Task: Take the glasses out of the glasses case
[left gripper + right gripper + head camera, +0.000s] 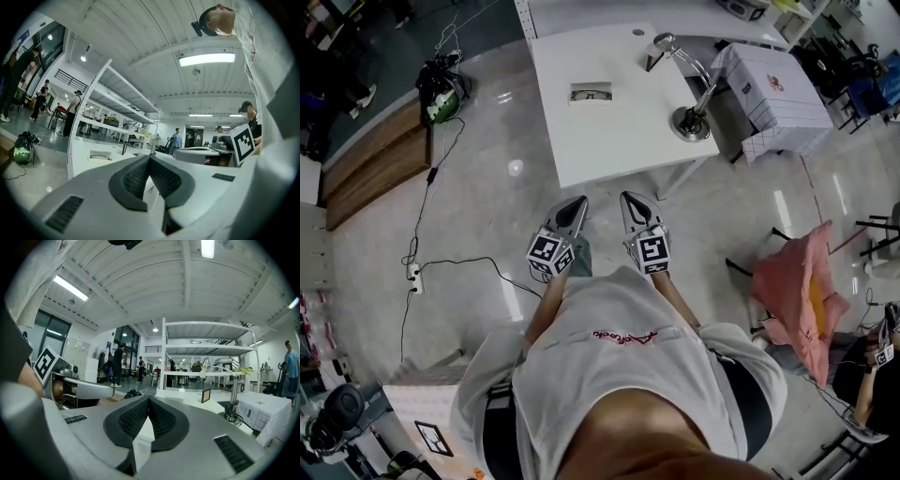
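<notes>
An open glasses case (pixel 591 93) lies on the white table (pixel 609 141), with dark-framed glasses in it. In the left gripper view the glasses case (pixel 100 157) shows small and far off on the tabletop. My left gripper (pixel 578 205) and right gripper (pixel 633 201) hang side by side in front of my chest, over the floor just short of the table's near edge. Both are shut with nothing between the jaws, as the left gripper (pixel 149 159) and right gripper (pixel 148 401) show in their own views.
A desk lamp (pixel 689 117) and a small picture frame (pixel 652 61) stand on the table's right side. A white checked box (pixel 773 98) sits right of the table, a chair with pink cloth (pixel 802 295) farther right. A cable and power strip (pixel 414 277) lie on the floor to the left.
</notes>
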Demonstrator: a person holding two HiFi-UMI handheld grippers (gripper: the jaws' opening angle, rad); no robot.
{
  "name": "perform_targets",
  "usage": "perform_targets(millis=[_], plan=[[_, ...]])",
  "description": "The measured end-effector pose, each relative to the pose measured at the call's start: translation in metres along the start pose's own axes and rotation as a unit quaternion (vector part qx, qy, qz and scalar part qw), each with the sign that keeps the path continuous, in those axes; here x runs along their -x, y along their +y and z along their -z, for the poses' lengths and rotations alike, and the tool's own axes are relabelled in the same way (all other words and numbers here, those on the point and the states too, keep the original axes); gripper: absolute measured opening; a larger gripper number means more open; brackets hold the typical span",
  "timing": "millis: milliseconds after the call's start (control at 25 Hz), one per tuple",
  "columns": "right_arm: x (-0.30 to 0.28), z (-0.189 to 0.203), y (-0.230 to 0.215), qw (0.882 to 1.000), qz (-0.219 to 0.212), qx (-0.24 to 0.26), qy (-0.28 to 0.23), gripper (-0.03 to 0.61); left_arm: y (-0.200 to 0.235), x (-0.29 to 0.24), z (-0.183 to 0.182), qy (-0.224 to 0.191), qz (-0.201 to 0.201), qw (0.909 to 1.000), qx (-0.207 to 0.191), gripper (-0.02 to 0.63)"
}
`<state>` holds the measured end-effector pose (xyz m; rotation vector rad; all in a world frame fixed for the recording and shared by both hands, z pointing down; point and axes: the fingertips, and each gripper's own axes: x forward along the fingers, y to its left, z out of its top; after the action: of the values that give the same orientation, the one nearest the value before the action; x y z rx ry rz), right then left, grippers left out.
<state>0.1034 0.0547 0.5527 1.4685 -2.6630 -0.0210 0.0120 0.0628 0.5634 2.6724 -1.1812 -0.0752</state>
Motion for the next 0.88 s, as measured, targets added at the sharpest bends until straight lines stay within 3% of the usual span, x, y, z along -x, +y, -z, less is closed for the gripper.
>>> perform_targets(millis=[880], plan=[[-0.220,-0.032,-0.041,0.999,0.031,0.009,0.029,0.028,0.202,-0.092,-0.065,0.003,0.023,0.9995,0.020,-0.002]])
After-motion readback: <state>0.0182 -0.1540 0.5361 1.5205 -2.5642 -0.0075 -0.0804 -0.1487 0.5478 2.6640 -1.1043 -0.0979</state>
